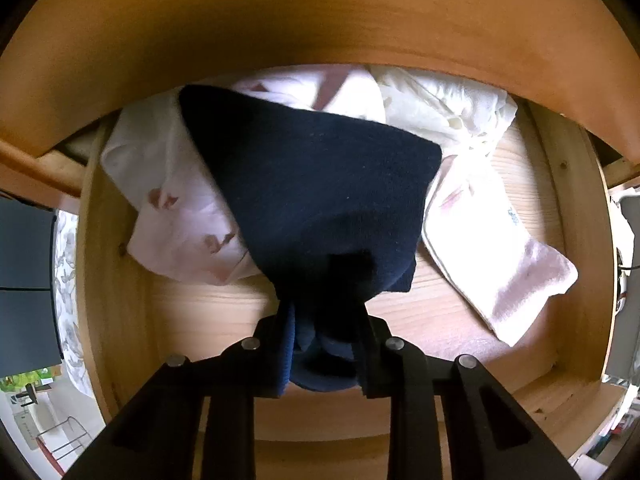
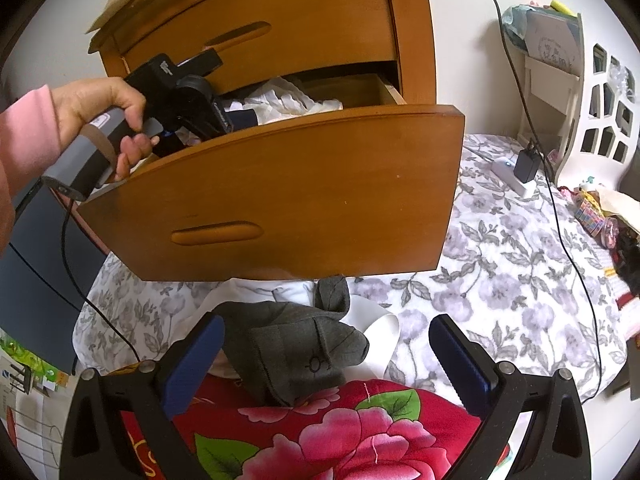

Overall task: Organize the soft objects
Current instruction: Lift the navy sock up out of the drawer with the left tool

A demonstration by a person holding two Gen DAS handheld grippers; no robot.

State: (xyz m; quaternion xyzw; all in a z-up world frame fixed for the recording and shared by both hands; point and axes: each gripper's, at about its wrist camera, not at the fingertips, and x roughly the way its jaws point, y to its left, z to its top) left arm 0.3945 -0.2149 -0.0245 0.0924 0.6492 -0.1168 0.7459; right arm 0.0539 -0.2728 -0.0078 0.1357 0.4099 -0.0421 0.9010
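Drawer (image 1: 120, 280): pulled out of the wooden dresser (image 2: 280, 8), front panel (image 2: 280, 188) overhanging the floral bedspread (image 2: 500, 260); open, likely so that clothes go in from above.
Navy knit garment (image 1: 312, 184): task's thing, inside the drawer, lying over pale printed cloth (image 1: 168, 188); near end bunched, far end spread flat.
Left gripper (image 1: 320, 344): pointing down into the drawer, jaws drawn in close and clamped on the bunched near end of the navy knit; pinch at one end probably so the rest can drape and be laid out.
Long axis of navy knit: from the pinched end away toward the drawer's back, far edge tilted toward upper left in the left wrist view.
Cream fabric (image 1: 440, 108): crumpled at back right corner, touching the pink-trimmed cloth (image 1: 512, 280) that runs along the right side.
Left hand (image 2: 100, 120): on the tool's handle, pink sleeve (image 2: 24, 152) behind.
Right gripper (image 2: 326, 364): jaws wide apart, nothing between the pads; held over the pile, apparently waiting.
Grey sock (image 2: 296, 352): on white garments (image 2: 376, 332) below the drawer front, beside a red floral quilt (image 2: 320, 432); judged next in line.
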